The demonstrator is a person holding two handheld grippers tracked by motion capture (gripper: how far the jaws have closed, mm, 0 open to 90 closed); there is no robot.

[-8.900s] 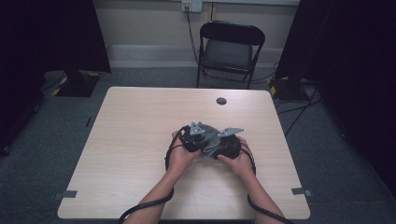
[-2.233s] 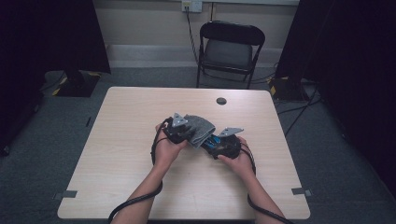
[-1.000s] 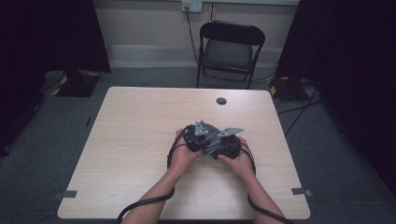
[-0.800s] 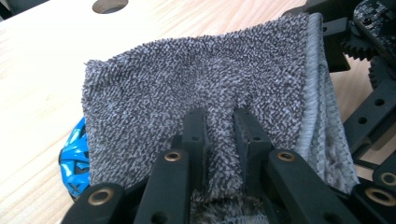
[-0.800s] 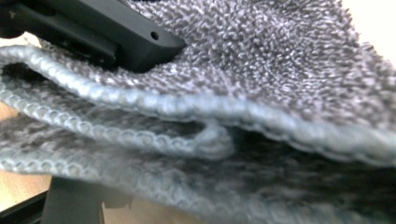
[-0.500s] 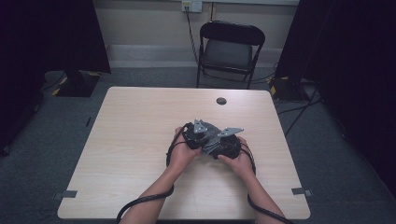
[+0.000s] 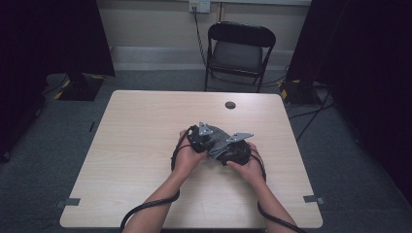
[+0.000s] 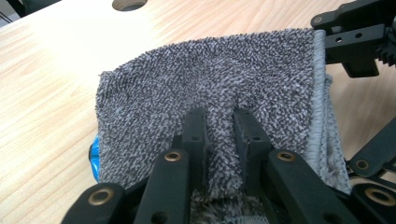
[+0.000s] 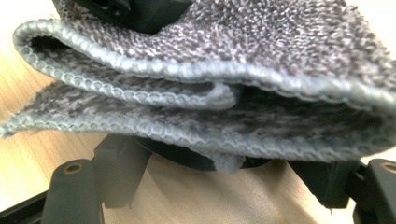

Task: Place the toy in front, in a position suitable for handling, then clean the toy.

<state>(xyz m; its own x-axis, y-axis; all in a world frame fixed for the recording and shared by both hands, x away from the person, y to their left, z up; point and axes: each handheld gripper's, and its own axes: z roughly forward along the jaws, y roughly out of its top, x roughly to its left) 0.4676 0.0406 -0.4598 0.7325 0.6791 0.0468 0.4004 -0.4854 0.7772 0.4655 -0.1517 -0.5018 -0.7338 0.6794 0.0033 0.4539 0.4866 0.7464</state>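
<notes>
**Left gripper pinching grey towel at table centre, right gripper spread wide under it**

Left gripper [image 8: 219,121]: jaws clenched on a raised ridge of the grey towel [image 8: 224,74]. A fold of pile stands up between the two black pads, both pressing on it. Grasp is on the top layer, near edge of the cloth as that camera sees it.

Right gripper [image 9: 219,186]: jaws spread wide, one at each lower corner of its own view, bare wood between them. Towel's folded layers hang just above and across the jaws. Can't tell if the pads touch the cloth; no pinch visible, so reads as released.

Towel: folded over, at least three stitched hem edges stacked in the right gripper view. High view puts the towel [image 7: 219,141] bunched between the two grippers, a little right of table centre, lifted partly off the surface. Something blue [image 8: 95,156] peeks out at its left edge in the left gripper view; can't tell what it is.

Both hands close together, left hand [image 7: 187,158], right hand [image 7: 248,167], grippers nearly touching over the towel.

Table [image 7: 136,145]: light wood top, round cable hole [image 7: 230,105] far of the hands. Black folding chair [image 7: 240,48] beyond the far edge.
</notes>
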